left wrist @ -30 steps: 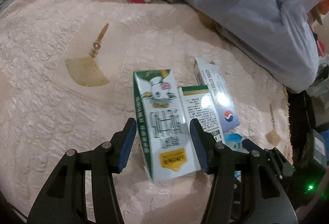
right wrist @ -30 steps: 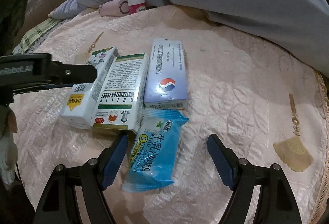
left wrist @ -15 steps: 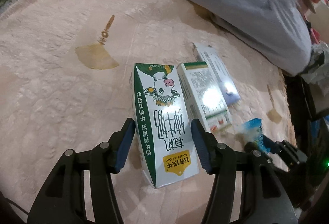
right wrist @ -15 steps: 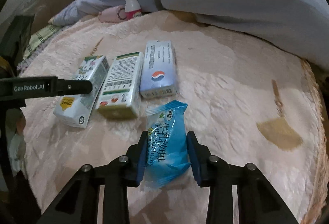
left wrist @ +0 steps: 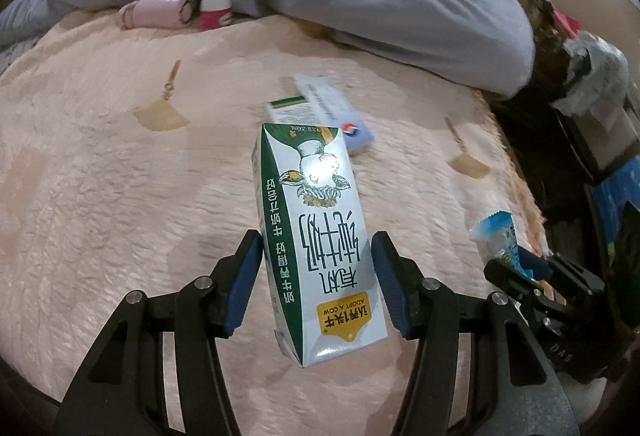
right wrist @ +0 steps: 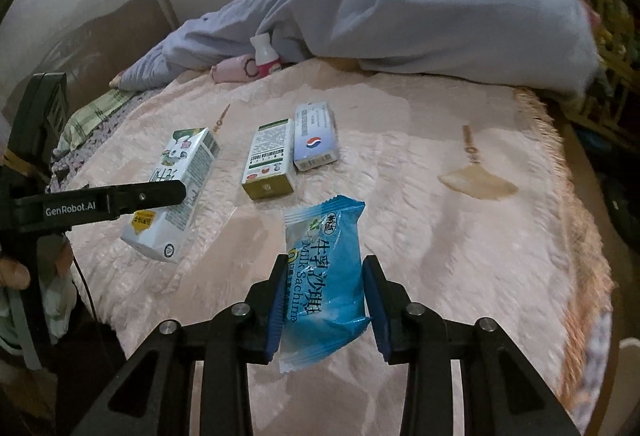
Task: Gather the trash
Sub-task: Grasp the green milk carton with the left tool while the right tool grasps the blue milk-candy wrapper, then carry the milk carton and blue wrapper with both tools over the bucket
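Both claws now lifted off the bed: left claw (left wrist: 316,280) grips milk carton (left wrist: 316,236), right claw (right wrist: 325,300) newly clamps blue snack packet (right wrist: 325,276); two boxes (right wrist: 272,156) left ahead.

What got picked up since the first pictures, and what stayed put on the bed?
The right gripper closed on the blue snack packet and lifted it off the pink bedspread. The left gripper, already around the milk carton, raised it too. The green-striped box and the blue-and-white box stayed lying side by side. The small bottle by the grey blanket also did not move.
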### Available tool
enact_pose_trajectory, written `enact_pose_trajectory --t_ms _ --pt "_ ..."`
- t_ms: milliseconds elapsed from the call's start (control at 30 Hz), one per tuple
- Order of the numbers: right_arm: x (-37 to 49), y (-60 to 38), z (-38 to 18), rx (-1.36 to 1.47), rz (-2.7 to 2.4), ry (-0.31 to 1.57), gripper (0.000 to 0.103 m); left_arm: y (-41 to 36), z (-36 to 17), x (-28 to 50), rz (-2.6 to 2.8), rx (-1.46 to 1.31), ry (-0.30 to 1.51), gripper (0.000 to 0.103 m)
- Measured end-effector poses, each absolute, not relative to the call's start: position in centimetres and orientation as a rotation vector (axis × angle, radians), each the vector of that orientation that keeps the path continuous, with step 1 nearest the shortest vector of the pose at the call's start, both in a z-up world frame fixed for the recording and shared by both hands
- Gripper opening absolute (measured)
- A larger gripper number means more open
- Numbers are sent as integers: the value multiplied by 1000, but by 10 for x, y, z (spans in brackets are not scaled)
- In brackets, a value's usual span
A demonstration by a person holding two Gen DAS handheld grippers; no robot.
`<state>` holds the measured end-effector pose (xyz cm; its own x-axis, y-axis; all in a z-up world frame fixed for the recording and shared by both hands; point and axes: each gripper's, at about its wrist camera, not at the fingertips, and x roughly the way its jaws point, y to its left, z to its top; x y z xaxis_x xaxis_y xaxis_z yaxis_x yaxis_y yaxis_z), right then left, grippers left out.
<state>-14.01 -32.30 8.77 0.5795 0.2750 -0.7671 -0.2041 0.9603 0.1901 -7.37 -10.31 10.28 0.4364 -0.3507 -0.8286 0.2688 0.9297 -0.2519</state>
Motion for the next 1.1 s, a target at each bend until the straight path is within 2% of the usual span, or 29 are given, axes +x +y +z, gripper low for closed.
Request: enact_pose_trajectory --t_ms 533,1100 --pt "-218 -398 110 171 132 858 35 -192 126 -122 -510 65 989 55" --pt "-269 -478 107 270 -31 846 35 -280 132 -158 -659 150 975 55"
